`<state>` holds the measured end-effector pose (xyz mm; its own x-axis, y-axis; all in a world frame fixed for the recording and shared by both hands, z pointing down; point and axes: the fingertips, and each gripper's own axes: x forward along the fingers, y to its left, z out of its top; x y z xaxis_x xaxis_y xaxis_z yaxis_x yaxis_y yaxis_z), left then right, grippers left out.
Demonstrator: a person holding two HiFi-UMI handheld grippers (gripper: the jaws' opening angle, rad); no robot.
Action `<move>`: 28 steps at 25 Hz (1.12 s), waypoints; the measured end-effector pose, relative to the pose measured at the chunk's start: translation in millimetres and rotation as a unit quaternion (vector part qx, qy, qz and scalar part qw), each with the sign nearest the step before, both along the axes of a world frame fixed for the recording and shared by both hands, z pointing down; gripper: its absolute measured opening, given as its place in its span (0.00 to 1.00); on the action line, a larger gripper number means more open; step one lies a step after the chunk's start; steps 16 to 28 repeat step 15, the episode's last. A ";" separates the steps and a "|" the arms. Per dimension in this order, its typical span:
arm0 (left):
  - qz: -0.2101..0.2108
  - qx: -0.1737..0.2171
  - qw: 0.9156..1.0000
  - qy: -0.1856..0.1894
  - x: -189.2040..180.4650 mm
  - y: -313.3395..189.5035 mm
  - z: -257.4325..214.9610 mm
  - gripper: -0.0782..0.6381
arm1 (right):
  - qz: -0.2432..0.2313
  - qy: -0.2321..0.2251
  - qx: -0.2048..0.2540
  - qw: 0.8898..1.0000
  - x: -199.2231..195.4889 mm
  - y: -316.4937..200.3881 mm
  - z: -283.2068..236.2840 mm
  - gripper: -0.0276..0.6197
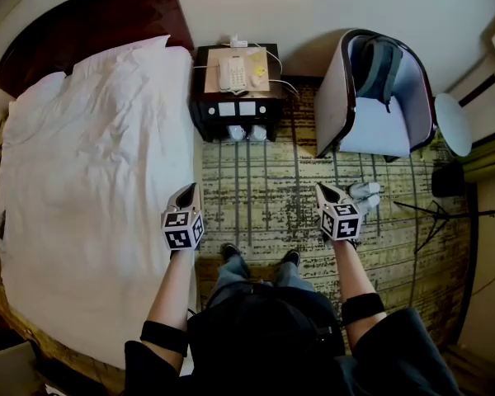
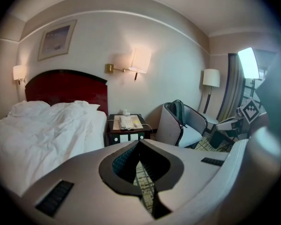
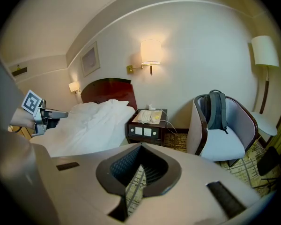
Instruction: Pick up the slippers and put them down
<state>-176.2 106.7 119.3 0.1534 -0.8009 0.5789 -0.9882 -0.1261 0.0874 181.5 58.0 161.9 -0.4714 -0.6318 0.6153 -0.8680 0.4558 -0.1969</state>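
Head view: left gripper [image 1: 188, 193] and right gripper [image 1: 327, 193] both clamped shut on nothing, slippers [image 1: 238, 132] apparently that white pair under the nightstand [image 1: 208, 110], straight ahead, well apart, roughly midway between them.

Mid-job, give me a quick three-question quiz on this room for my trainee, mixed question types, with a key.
1. True or false: the left gripper is wide open.
2. What rests in the armchair? A) backpack B) towel C) pillow
3. Fill in: the telephone sits on the ____.
Key: 1 false, it is shut; 2 A; 3 nightstand.
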 end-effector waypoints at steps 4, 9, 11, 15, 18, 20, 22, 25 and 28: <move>0.001 -0.001 1.000 -0.004 1.9 -1.7 -1.3 0.11 | 0.001 -0.002 0.001 1.000 3.0 -3.0 -2.8 0.05; 0.005 -0.004 1.000 -0.001 7.3 -3.3 -3.0 0.11 | 0.001 -0.001 0.001 1.000 4.7 -3.2 -2.4 0.05; 0.007 -0.005 1.000 -0.001 8.7 -2.6 -2.5 0.11 | 0.001 -0.002 0.002 1.000 5.0 -2.5 -2.6 0.05; 0.007 -0.005 1.000 -0.007 5.8 -0.2 2.9 0.11 | 0.001 -0.003 0.001 1.000 3.5 -0.5 -3.5 0.05; 0.007 -0.005 1.000 -0.007 5.8 -0.2 2.9 0.11 | 0.001 -0.003 0.001 1.000 3.5 -0.5 -3.5 0.05; 0.007 -0.005 1.000 -0.007 5.8 -0.2 2.9 0.11 | 0.001 -0.003 0.001 1.000 3.5 -0.5 -3.5 0.05; 0.007 -0.005 1.000 -0.007 5.8 -0.2 2.9 0.11 | 0.001 -0.003 0.001 1.000 3.5 -0.5 -3.5 0.05; 0.007 -0.005 1.000 -0.007 5.8 -0.2 2.9 0.11 | 0.001 -0.003 0.001 1.000 3.5 -0.5 -3.5 0.05; 0.007 -0.005 1.000 -0.007 5.8 -0.2 2.9 0.11 | 0.001 -0.003 0.001 1.000 3.5 -0.5 -3.5 0.05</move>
